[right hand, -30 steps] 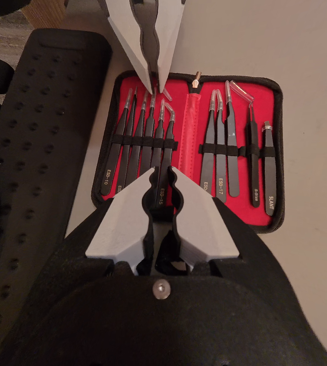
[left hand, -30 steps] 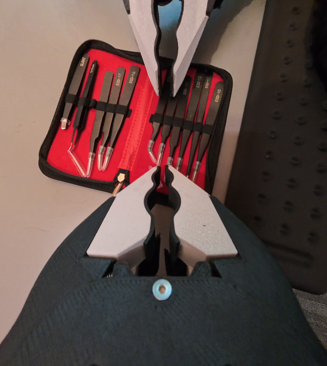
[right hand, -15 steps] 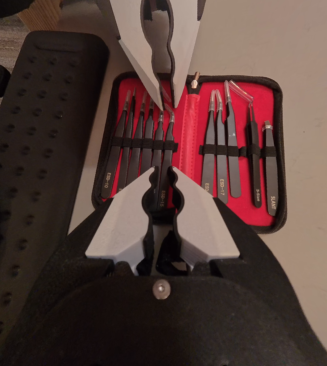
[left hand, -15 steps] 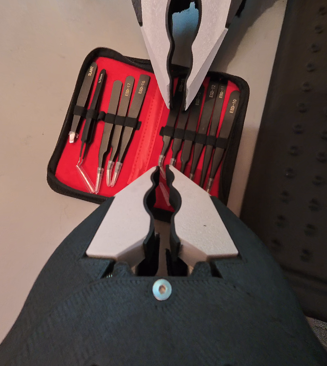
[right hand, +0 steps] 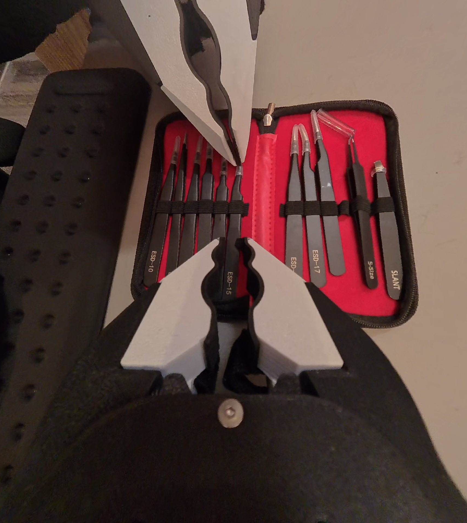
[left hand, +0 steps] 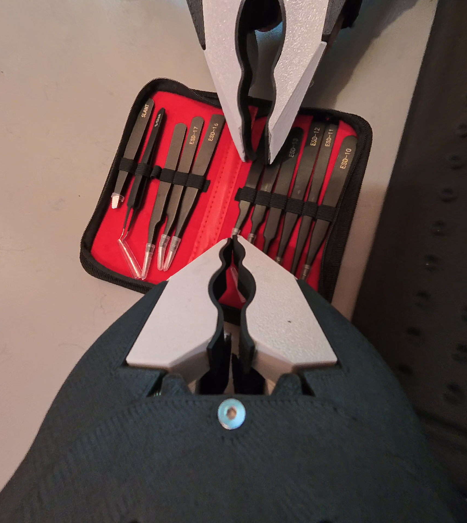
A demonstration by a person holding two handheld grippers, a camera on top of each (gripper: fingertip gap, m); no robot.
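An open black zip case (left hand: 365,169) with a red lining lies flat and holds two rows of black tweezers under elastic bands. My left gripper (left hand: 232,240) is shut, with its tips at the capped point of the innermost tweezer (left hand: 241,216) of the fuller row. I cannot tell if the point is pinched. It also shows in the right wrist view (right hand: 236,163). My right gripper (right hand: 228,240) is narrowly open and straddles the handle end of the same tweezer (right hand: 233,226). It also shows in the left wrist view (left hand: 257,160).
The case (right hand: 408,226) sits on a beige table top (left hand: 42,141). A black dimpled pad (right hand: 51,226) lies right beside the fuller row. A brass zip pull (right hand: 269,114) sticks out at the spine. A bent clear tip cap (right hand: 335,124) hangs off one tweezer. The tips of one gripper are about 6 cm away from the tips of the other.
My left gripper has moved forward over the case edge and its jaws have closed at the tweezer points. My right gripper has stayed over the handle ends, still narrowly open.
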